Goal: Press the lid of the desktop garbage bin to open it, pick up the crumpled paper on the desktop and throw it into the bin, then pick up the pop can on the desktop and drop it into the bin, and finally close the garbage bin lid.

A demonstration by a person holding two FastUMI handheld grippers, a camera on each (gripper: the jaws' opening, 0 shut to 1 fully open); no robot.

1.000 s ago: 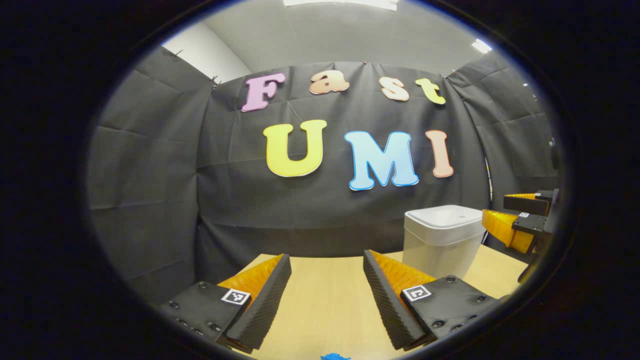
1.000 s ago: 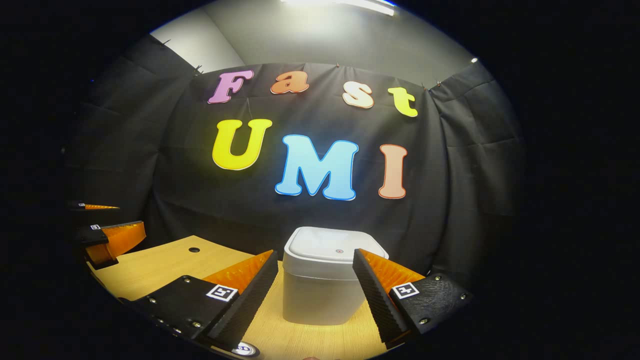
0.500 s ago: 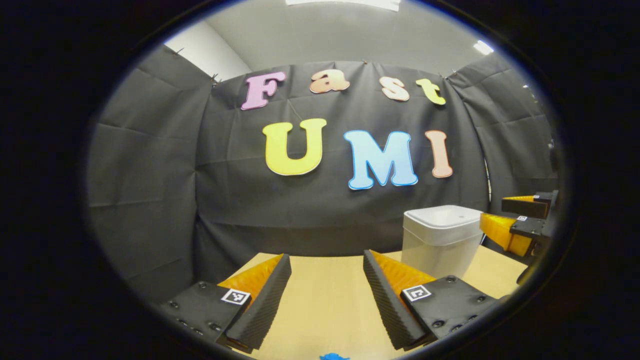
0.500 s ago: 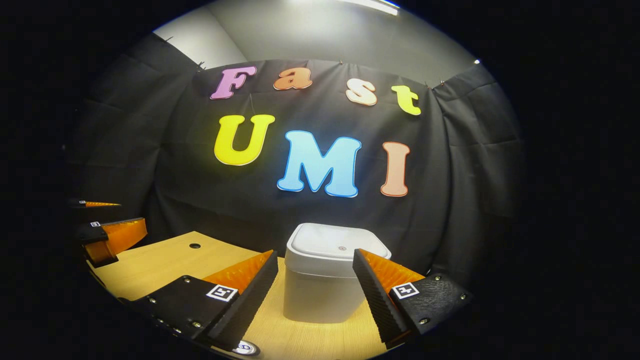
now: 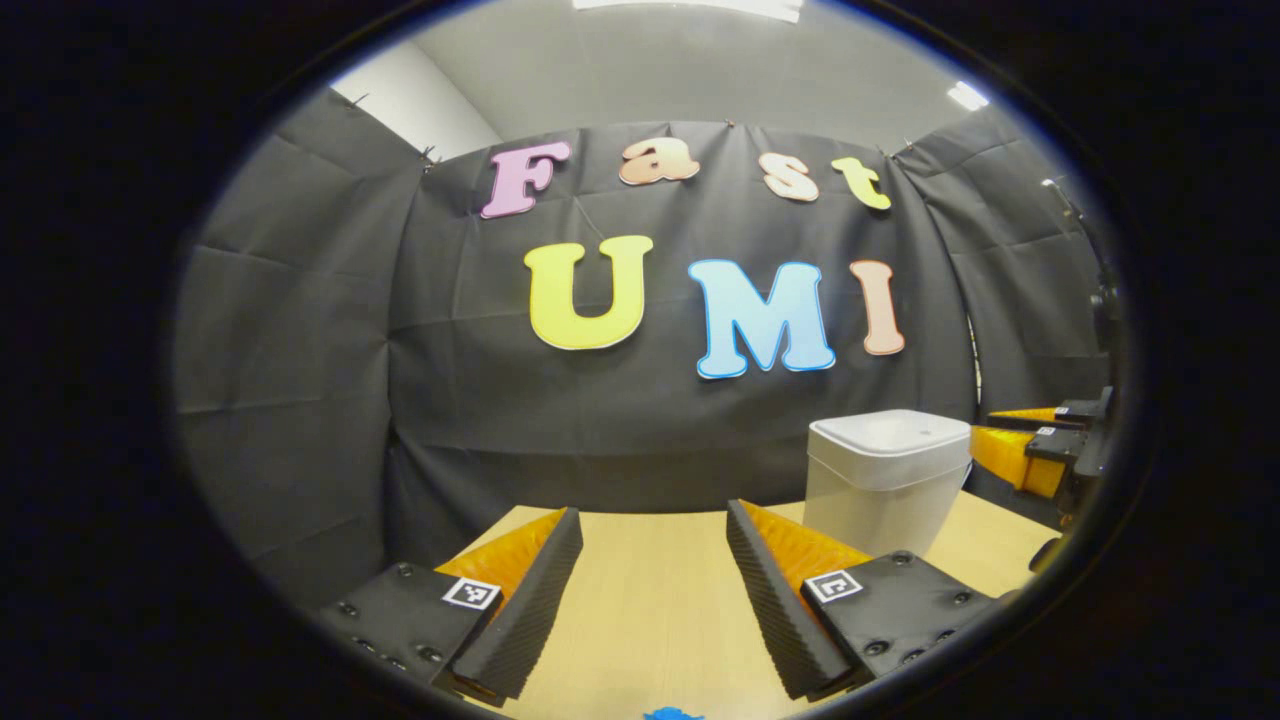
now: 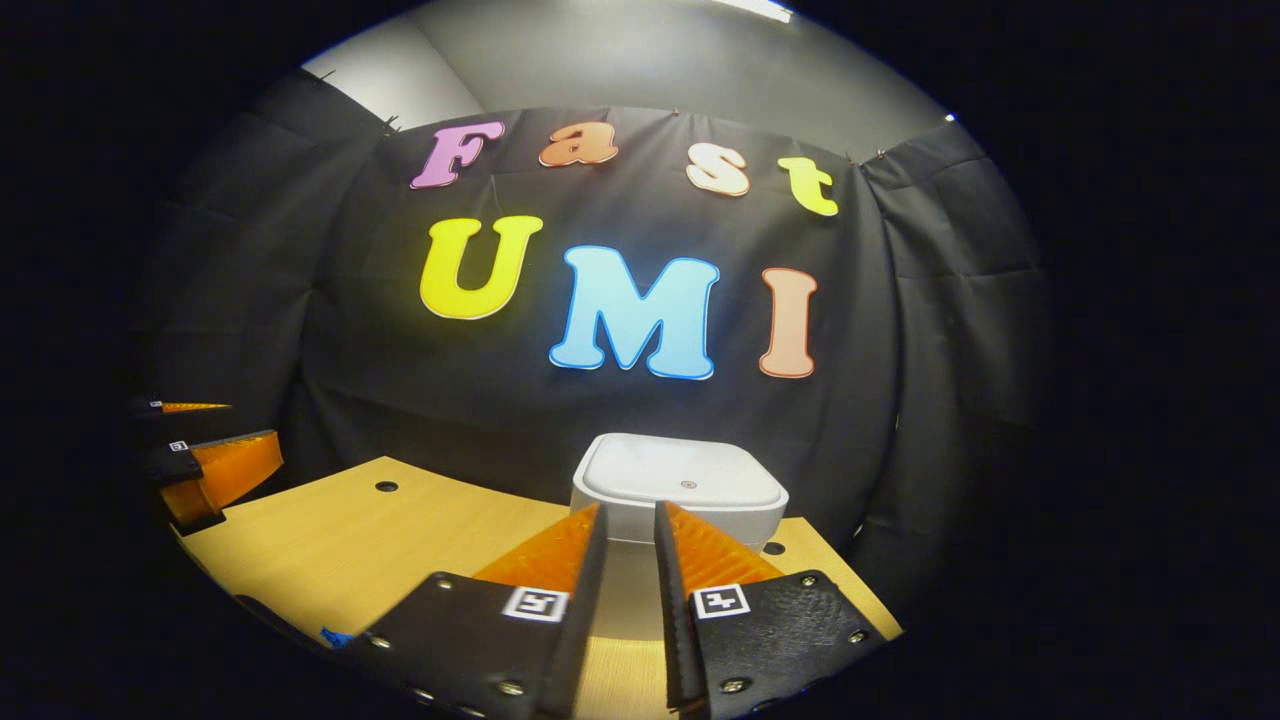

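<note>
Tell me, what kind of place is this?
Probably a small recording booth: black cloth walls hang around a wooden desktop, a closed white bin stands on it, and two handheld grippers hover above.

there is one white bin (image 6: 680, 500) with one lid (image 6: 682, 472) on it, standing on one desk (image 6: 400, 540). there are two grippers: the right gripper (image 6: 630, 520) and the left gripper (image 5: 655, 520), and each one has two fingers. the desk has two small round holes (image 6: 386, 487) in it, one on each side of the bin, and one little blue bit (image 5: 672, 714) sits at its near edge.
</note>
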